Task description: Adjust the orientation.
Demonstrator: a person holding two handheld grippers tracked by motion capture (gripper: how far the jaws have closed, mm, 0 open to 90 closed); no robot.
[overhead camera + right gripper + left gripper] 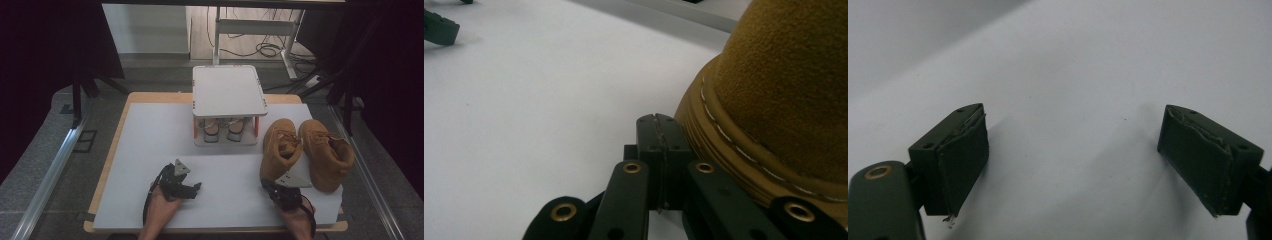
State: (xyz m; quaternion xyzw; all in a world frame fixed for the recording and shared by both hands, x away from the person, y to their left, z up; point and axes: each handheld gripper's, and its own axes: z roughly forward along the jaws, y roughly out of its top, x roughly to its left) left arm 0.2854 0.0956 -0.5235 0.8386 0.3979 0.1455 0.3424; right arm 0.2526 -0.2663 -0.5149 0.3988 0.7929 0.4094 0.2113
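Left gripper (196,187) rests near the table's (150,150) front, jaws spread wide on nothing. Farther back, a white rack (228,90) shelters small shoes (223,129). Right gripper (659,122), jaws pressed together and empty, touches the left tan boot's (280,147) toe.

A white worktop (150,150) with a wooden edge stands on grey carpet floor (45,165). Black curtains (45,45) hang at both sides. Behind, a wood-look floor carries a white desk frame (255,27) and tangled black cables (267,50). The light is dim.
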